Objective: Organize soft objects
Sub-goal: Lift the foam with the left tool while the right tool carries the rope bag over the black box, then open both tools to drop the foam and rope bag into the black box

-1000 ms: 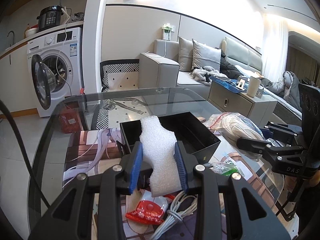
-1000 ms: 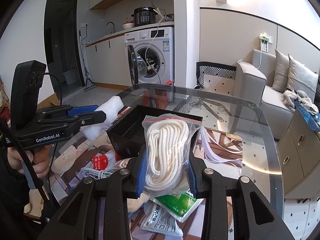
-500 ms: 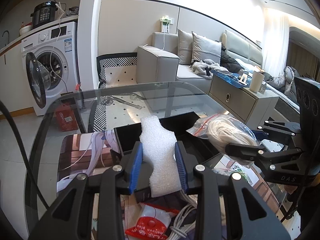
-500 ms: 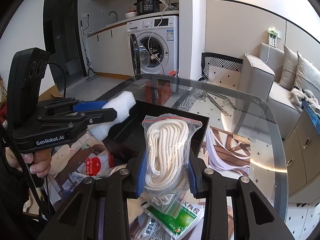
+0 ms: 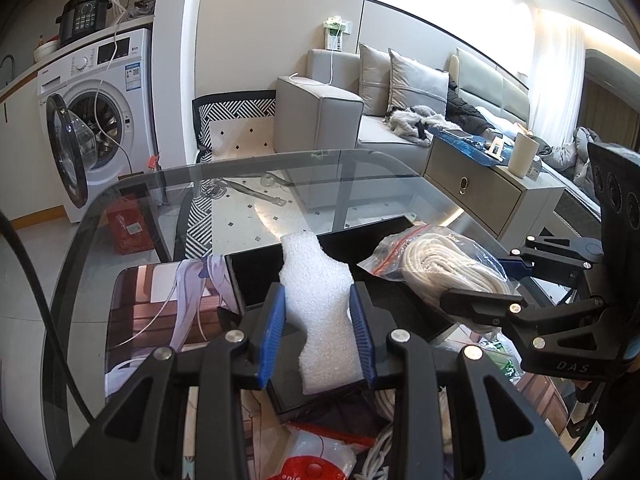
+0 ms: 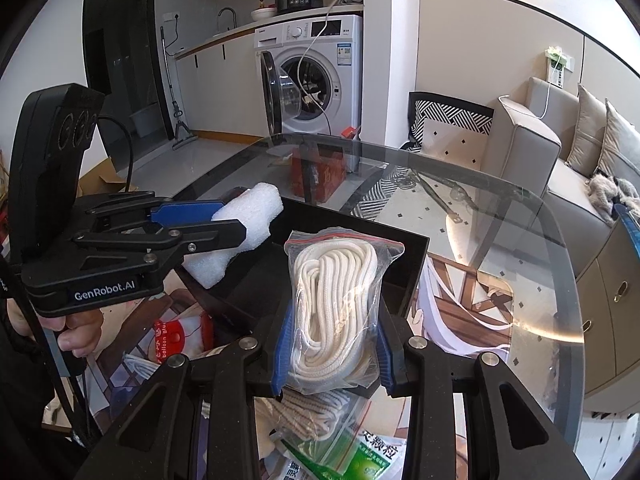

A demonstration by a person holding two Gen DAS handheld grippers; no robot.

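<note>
Foam piece (image 5: 320, 304), clamped in the left hand-held gripper (image 5: 318, 336), and bagged white rope (image 6: 336, 312), clamped in the right hand-held gripper (image 6: 332, 344), both hang over the black tray (image 6: 416, 264) on the glass worktop (image 6: 520, 280).

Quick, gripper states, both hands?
Left gripper: closed on the white foam piece.
Right gripper: closed on the bagged white rope.

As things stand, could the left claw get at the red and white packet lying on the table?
Probably not: the left claw is shut on a white foam piece, and the red and white packet lies below, behind its fingers.
</note>
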